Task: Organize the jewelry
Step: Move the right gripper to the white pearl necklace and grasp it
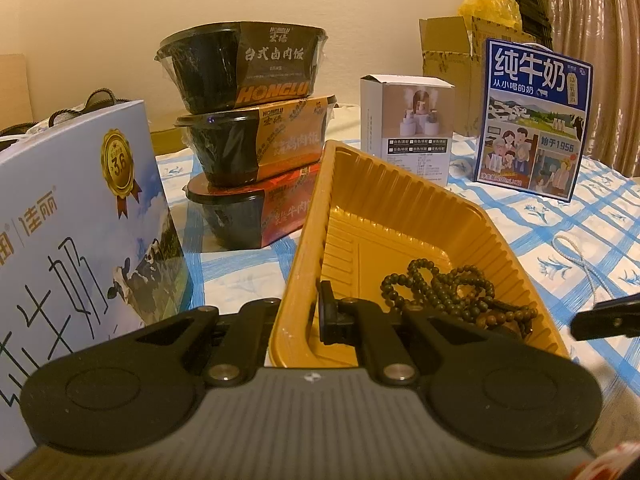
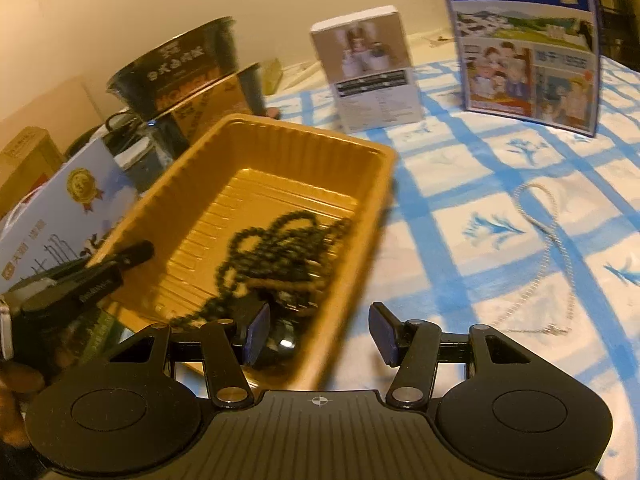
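Right tongs (image 2: 318,334) are seen nearest, jaws wide and empty, straddling the near right rim of the gold tray (image 2: 384,184). Left tongs (image 1: 326,312) are clamped narrow on the tray's near left wall. Dark bead strands (image 2: 276,248) are already lying inside. The pale chain (image 2: 548,256) is stretched near-to-far on the checked cloth (image 2: 460,168), right of the tray; right tongs are judged nearer.

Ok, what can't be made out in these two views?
- Left wrist view: the near end of the dark beads is hidden behind the left gripper, shut on the gold tray.
- Left wrist view: the white chain passes behind a finger of the right gripper; its end is unseen.
- Right wrist view: motion blur leaves single beads and the milk box print unreadable.
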### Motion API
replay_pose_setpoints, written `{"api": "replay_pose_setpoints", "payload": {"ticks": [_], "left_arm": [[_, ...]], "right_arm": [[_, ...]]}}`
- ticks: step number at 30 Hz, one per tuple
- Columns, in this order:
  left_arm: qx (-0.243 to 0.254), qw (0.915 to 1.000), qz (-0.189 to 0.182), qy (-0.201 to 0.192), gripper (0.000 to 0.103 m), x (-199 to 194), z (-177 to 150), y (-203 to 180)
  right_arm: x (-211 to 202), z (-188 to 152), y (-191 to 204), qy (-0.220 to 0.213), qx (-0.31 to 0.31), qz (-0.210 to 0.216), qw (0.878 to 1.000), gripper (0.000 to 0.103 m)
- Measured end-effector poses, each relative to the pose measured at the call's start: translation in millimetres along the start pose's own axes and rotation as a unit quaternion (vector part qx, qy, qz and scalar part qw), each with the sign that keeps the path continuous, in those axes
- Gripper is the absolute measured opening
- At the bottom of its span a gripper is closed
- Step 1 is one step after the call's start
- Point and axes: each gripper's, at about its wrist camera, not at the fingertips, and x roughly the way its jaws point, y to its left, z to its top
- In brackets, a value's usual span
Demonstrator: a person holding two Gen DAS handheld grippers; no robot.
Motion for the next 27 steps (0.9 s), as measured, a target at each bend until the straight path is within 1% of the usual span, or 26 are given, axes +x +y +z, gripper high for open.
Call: {"api": "replay_pose_setpoints", "payload": {"ticks": [7, 12, 16, 19, 21, 22, 23, 27], "left_arm": [[0.001, 1.0000, 0.000, 0.000, 0.007, 0, 0, 0], [0.004, 1.0000, 0.001, 0.000, 0.007, 0, 0, -1], [0.007, 1.0000, 0.002, 0.000, 0.007, 0, 0, -2], [0.009, 1.0000, 0.002, 0.001, 0.007, 0, 0, -2], [0.010, 0.9999, 0.002, 0.001, 0.007, 0, 0, -2], [0.010, 0.9999, 0.003, 0.001, 0.007, 0, 0, -2], [0.011, 0.9999, 0.003, 0.001, 0.007, 1, 0, -2], [0.012, 0.9999, 0.003, 0.001, 0.007, 1, -1, -3]], "right_arm": [[-22, -9, -54, -0.001, 0.024, -0.063, 0.998, 0.055], [-39, -8, -90, -0.014, 0.031, -0.110, 0.993, 0.055], [-43, -3, -112, -0.023, 0.022, -0.134, 0.990, 0.055], [-41, 3, -122, -0.025, 0.008, -0.142, 0.990, 0.054], [-37, 7, -126, -0.024, -0.010, -0.141, 0.990, 0.049], [-34, 9, -128, -0.021, -0.021, -0.139, 0.990, 0.042], [-30, 11, -129, -0.017, -0.031, -0.137, 0.990, 0.038], [-16, 18, -132, -0.009, -0.068, -0.126, 0.990, 0.030]]}}
